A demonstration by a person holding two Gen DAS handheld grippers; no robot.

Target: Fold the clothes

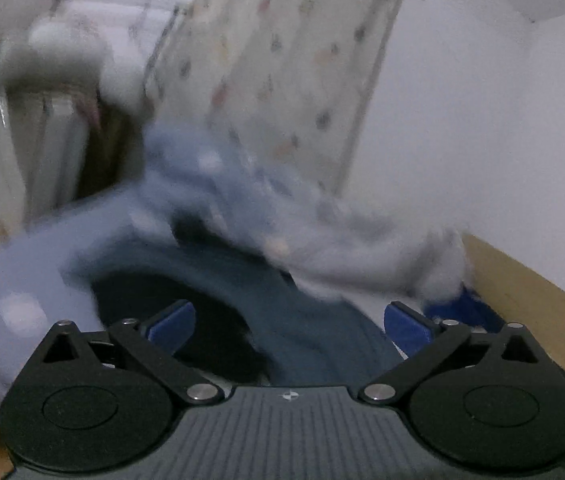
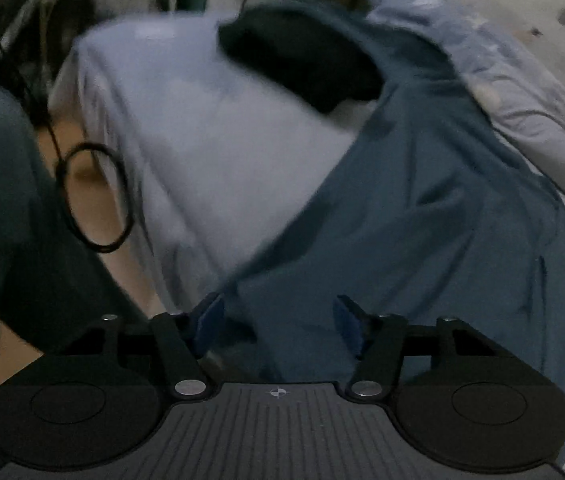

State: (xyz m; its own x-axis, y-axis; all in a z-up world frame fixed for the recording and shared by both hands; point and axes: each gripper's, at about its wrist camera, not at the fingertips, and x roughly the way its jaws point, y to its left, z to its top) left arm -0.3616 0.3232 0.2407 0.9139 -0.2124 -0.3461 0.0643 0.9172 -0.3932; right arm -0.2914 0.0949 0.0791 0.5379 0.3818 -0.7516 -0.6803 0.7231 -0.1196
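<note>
- Two claws, both with fingers apart: the left gripper holds nothing; the right gripper straddles the hem of the teal garment, unclamped.
- The garment lies spread ahead of both claws on the pale sheet.
- Pinching one layer squarely should keep the fold even.
- Only the left view shows the patterned curtain; only the right shows a black cable loop.
</note>
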